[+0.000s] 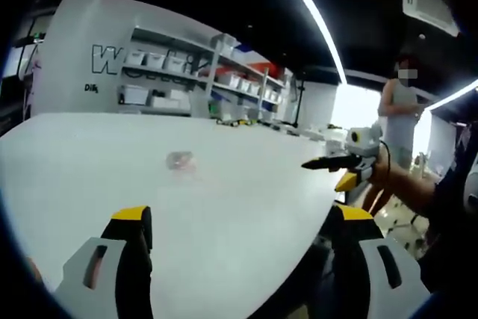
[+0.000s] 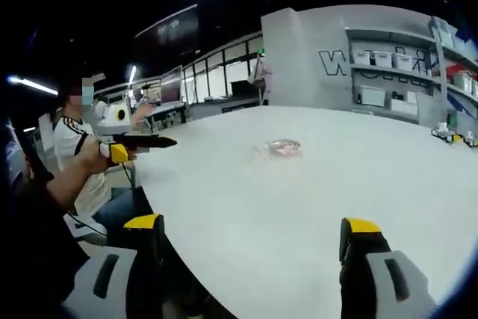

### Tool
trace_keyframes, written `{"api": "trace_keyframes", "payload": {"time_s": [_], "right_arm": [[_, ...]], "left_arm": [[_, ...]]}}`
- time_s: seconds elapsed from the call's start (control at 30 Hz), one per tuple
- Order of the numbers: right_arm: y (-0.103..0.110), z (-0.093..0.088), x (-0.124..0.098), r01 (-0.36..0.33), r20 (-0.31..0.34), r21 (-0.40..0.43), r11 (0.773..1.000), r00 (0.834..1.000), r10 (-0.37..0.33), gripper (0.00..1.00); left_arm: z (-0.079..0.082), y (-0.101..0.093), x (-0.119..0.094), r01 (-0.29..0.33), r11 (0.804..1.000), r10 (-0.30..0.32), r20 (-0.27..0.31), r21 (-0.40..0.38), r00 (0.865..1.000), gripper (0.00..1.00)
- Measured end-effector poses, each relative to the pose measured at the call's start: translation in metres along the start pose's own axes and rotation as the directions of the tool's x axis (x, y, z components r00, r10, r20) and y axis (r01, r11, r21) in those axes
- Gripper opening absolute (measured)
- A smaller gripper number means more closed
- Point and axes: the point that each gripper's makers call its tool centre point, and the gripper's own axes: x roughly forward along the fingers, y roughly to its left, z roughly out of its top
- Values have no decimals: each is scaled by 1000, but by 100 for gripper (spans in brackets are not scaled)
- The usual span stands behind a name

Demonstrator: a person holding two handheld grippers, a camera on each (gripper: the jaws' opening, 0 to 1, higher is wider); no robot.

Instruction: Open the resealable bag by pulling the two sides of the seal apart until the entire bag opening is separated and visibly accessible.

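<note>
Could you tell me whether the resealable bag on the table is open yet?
Cannot tell: the bag lies flat on the white table, untouched and too small and blurred to show its seal.

bags: 1 resealable bag, clear, lying on the table
tables: 1 white table
grippers: 2, left gripper and right gripper
jaws per gripper: 2, black with yellow tips
shelf units: 1 shelving unit with white bins, bin count unclear
people in the background: 1 in each view, person, person
ceiling light strips: 2 in left gripper view, exact count unclear in right
</note>
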Motion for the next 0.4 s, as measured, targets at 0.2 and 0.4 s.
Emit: {"api": "trace_keyframes", "payload": {"time_s": [0.2,0.4], "right_arm": [[5,-2,2,-9,-5,-1,1000,1000,9,98],[8,-2,5,-19,-6,-1,1000,1000,19,97]], "left_arm": [[1,-1,-1,-1,1000,1,1,4,1000,99],[-1,1,1,-1,1000,1,-6,-1,1000,99]]}}
